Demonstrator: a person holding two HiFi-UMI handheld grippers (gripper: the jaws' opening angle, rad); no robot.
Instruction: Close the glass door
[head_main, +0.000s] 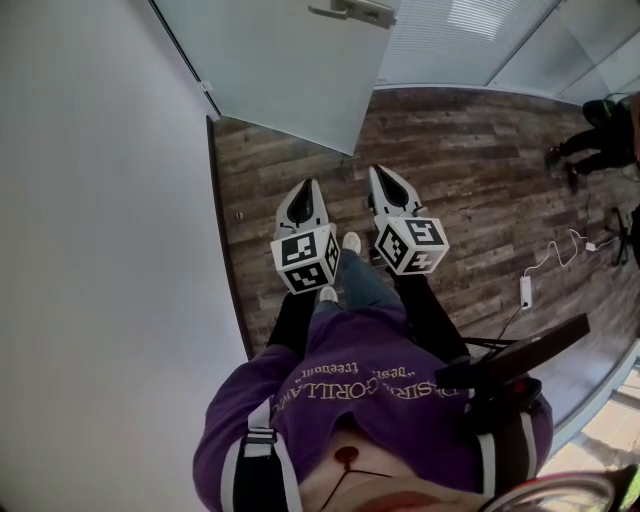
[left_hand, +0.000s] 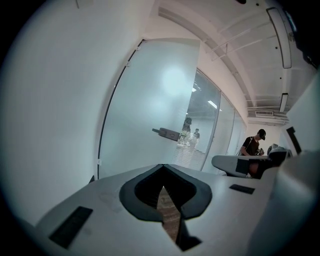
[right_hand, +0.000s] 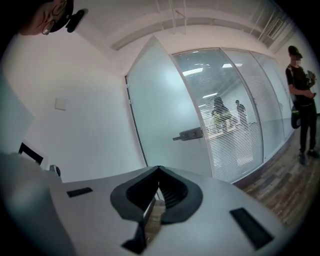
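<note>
well, at the far left a plain white wall (head_main: 100, 250) fills the head view, and the wood plank floor (head_main: 480, 170) starts along its foot. just right of the wall, at the top, the frosted glass door (head_main: 290, 60) stands open: its hinge side sits against the wall and the leaf swings out at an angle over the floor, with its free edge pointing into the room. a metal lever handle (head_main: 352, 10) sits near that free edge, apart from both tools. right of the door runs a curved glass partition (head_main: 450, 40) with fine horizontal stripes.

below the door, in front of the person's purple sweater (head_main: 350, 390), the left gripper (head_main: 310, 185) points toward the door. its jaws are pressed together at the tips, with nothing between them; in its own view only a sliver of floor shows behind the meeting point, and the door and handle lie ahead, well apart. just beside it the right gripper (head_main: 378, 172) points the same way. its tips also meet and pinch nothing, and its own view looks at the door leaf and handle from a distance. neither tool touches the door. a white shoe (head_main: 351, 243) shows between the two marker cubes.

further right, a white cable and power strip (head_main: 527, 290) lie on the floor, and at the far right edge another person (head_main: 600, 140) in dark clothes stands near the partition.
</note>
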